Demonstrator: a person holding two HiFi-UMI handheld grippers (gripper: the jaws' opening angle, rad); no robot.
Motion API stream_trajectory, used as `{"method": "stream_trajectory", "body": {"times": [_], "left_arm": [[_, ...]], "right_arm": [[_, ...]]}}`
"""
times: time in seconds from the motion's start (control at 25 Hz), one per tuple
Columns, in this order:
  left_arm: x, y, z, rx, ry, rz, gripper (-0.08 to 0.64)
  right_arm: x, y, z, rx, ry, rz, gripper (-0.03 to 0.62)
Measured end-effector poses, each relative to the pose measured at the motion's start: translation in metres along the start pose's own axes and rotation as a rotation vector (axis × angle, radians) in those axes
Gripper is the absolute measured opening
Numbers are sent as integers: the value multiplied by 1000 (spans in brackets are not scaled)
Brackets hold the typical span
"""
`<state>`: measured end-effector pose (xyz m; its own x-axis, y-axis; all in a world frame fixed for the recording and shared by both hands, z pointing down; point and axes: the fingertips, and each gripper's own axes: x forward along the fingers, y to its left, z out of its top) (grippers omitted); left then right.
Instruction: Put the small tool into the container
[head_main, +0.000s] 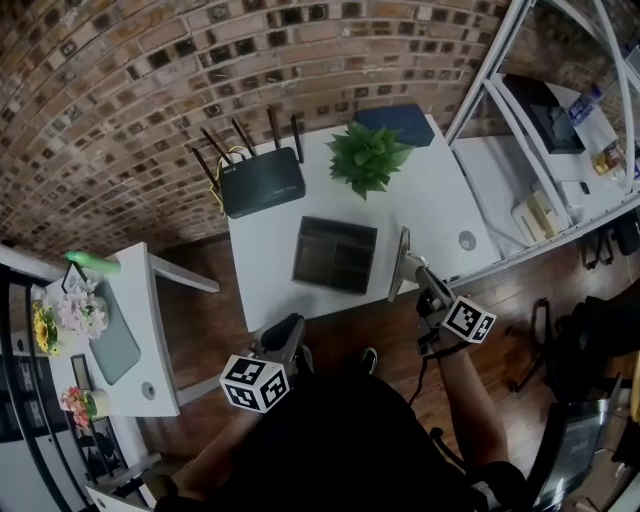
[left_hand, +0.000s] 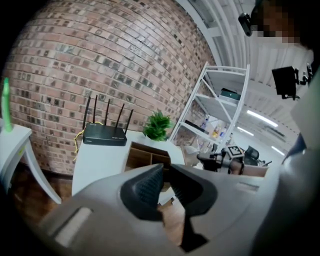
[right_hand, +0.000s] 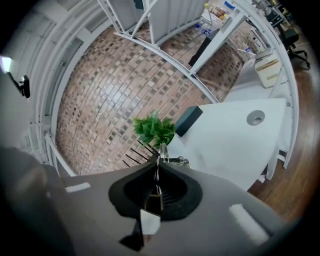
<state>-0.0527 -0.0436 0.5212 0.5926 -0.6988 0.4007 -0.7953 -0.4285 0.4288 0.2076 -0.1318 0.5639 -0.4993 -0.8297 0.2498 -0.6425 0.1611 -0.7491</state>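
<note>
R gripper (head_main: 422, 278) clamps small tool (head_main: 401, 262) upright at white table (head_main: 262, 268) front edge, near dark container (head_main: 301, 256); L gripper (left_hand: 166, 172) off-table, jaws narrowly apart, empty.

The slim, silvery metal tool (head_main: 400, 262) stands nearly on end just right of the frame's centre, pinched in the right gripper (right_hand: 158, 172). The dark brown, rectangular, compartmented container (head_main: 335, 255) lies flat and open-topped at centre, just left of it.
</note>
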Motion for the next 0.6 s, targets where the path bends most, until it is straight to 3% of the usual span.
{"method": "stream_trajectory", "body": {"times": [0.24,0.6], "left_arm": [[0,0,4,4,-3,-14,40],[-9,11,1,-18,-8,13,40]], "right_arm": [[-6,48,20,-118,-68,72,15],[8,90,25,-173,-112,185,15]]}}
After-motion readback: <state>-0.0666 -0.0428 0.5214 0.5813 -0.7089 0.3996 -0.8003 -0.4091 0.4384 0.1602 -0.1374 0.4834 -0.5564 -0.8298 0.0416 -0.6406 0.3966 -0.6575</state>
